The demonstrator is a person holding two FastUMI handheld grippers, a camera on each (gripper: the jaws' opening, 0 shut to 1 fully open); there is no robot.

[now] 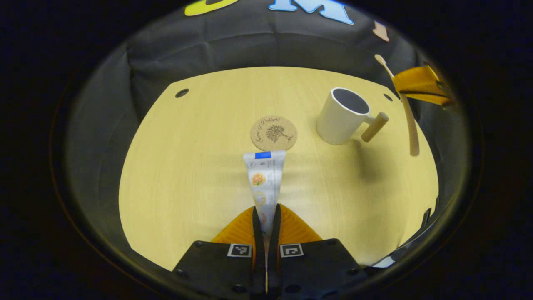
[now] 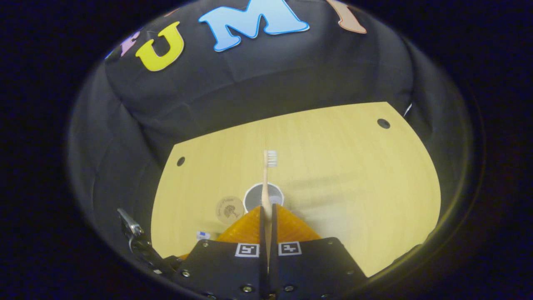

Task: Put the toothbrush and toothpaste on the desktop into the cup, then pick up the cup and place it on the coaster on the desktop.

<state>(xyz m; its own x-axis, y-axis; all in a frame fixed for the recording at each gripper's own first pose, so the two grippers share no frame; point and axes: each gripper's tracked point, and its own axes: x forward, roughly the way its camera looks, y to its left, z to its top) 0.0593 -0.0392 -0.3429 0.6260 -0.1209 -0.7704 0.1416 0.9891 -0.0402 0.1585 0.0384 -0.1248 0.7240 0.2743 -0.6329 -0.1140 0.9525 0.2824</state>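
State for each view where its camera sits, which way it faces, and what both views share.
Left gripper view: rides the left gripper, low, facing across the desktop; its orange fingers pinch the toothpaste tube.
Right gripper view: rides the right gripper, high, looking down; its fingers pinch the toothbrush over the cup.
Shared: coaster, cup, toothbrush, desktop.
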